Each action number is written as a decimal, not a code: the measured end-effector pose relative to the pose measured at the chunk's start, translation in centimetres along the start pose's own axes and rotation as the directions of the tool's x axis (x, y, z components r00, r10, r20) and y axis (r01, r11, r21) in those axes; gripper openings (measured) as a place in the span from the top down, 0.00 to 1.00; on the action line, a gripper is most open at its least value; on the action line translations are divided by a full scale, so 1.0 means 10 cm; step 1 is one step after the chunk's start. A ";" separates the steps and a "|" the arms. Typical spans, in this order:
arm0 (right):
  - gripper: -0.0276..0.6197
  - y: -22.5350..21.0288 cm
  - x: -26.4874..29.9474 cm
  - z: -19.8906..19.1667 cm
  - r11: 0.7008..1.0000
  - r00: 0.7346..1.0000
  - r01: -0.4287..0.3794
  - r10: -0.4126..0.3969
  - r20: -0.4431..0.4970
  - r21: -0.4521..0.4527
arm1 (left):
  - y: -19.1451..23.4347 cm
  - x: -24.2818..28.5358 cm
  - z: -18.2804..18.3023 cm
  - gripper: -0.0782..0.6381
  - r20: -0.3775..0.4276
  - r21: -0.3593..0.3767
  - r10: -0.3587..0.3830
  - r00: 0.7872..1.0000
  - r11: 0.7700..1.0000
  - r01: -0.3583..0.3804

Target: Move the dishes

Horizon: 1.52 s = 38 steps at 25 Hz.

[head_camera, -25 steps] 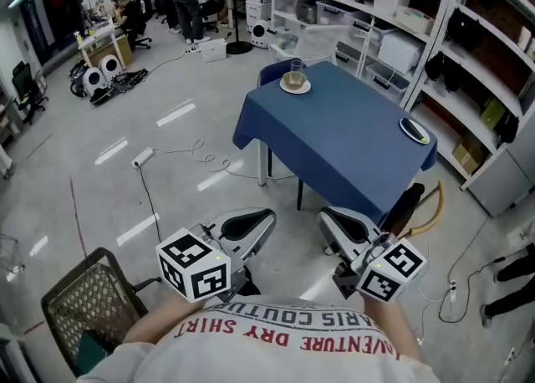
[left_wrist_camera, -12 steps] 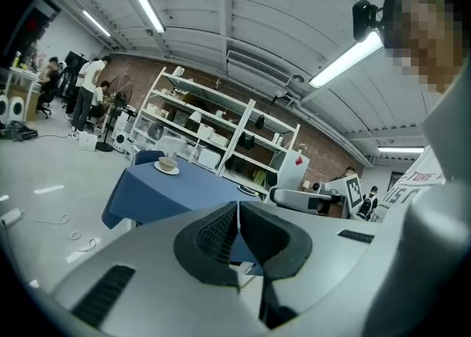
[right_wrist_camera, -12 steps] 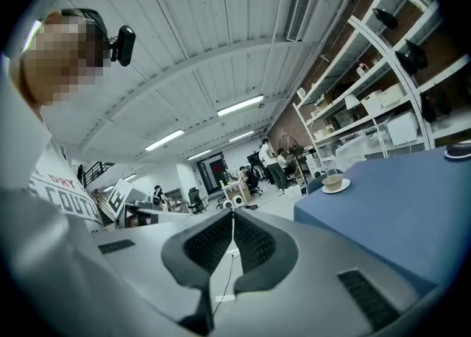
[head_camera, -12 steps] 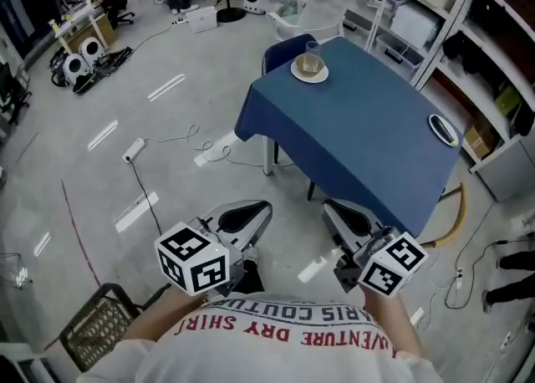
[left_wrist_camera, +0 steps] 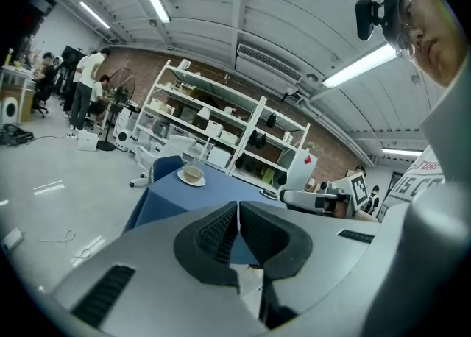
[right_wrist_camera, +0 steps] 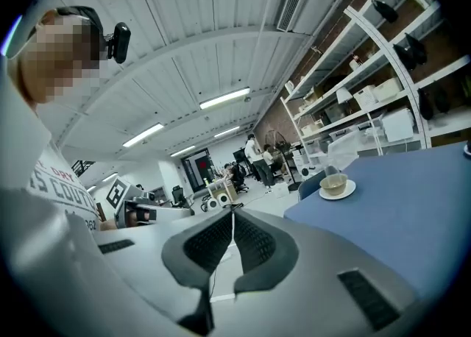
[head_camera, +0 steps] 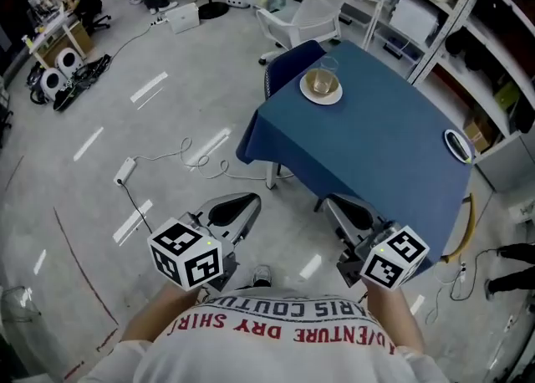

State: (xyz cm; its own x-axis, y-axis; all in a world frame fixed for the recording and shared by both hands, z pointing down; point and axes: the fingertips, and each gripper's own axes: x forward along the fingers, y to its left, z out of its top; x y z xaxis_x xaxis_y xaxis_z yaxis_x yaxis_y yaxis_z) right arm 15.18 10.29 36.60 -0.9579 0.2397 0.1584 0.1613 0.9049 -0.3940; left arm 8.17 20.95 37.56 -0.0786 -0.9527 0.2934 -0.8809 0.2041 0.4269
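Left claw and right claw both shut, empty. Reach the bowl like that and it could get shoved off the table.

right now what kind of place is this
Probably a robotics lab or workshop: tall white storage shelving, loose cables across the grey floor, and a blue-clothed table set with dishes.

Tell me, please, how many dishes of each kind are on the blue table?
Plates: 2, a white plate and a dark-rimmed plate
Bowls: 1, the bowl on the white plate
Glasses: 1, the glass
Total: 4
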 end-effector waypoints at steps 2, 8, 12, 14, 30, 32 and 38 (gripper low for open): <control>0.92 -0.08 0.17 0.05 1.000 1.000 0.017 -0.017 0.010 0.001 | 0.21 0.03 0.06 0.85 -0.007 -0.002 0.000 1.000 1.000 0.000; 0.92 -0.37 0.46 0.18 0.998 0.998 0.055 -0.056 0.038 0.006 | 0.61 0.32 0.20 0.85 -0.026 -0.006 -0.009 1.000 1.000 0.009; 0.92 -0.65 0.57 0.25 0.997 0.996 0.075 -0.075 0.041 0.001 | 0.74 0.64 0.31 0.85 -0.038 -0.002 -0.030 0.999 1.000 0.030; 0.92 -0.83 0.63 0.29 0.996 0.995 0.088 -0.088 0.041 0.003 | 0.80 0.83 0.36 0.85 -0.049 -0.003 -0.043 0.998 0.999 0.043; 0.77 -2.37 1.49 0.84 0.995 0.995 0.100 -0.100 -0.026 -0.017 | 1.59 2.27 1.21 0.85 -0.093 -0.014 -0.051 0.994 0.999 0.050; 0.71 -2.60 1.57 0.91 0.992 0.991 0.120 -0.122 -0.051 -0.029 | 1.64 2.43 1.36 0.85 -0.096 -0.009 -0.051 0.994 0.999 0.051; 0.53 -3.03 1.94 0.95 0.972 0.975 0.174 -0.193 -0.114 -0.159 | 1.84 2.75 1.54 0.85 -0.115 -0.011 -0.067 0.991 0.998 0.067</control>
State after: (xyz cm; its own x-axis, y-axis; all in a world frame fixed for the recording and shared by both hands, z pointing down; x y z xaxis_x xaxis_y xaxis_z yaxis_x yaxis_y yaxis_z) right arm -10.56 -15.83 43.05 -0.9376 0.0989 0.3333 0.0279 0.9770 -0.2113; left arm -17.37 -4.98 40.28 0.0355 -0.9320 0.3608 -0.8789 0.1428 0.4552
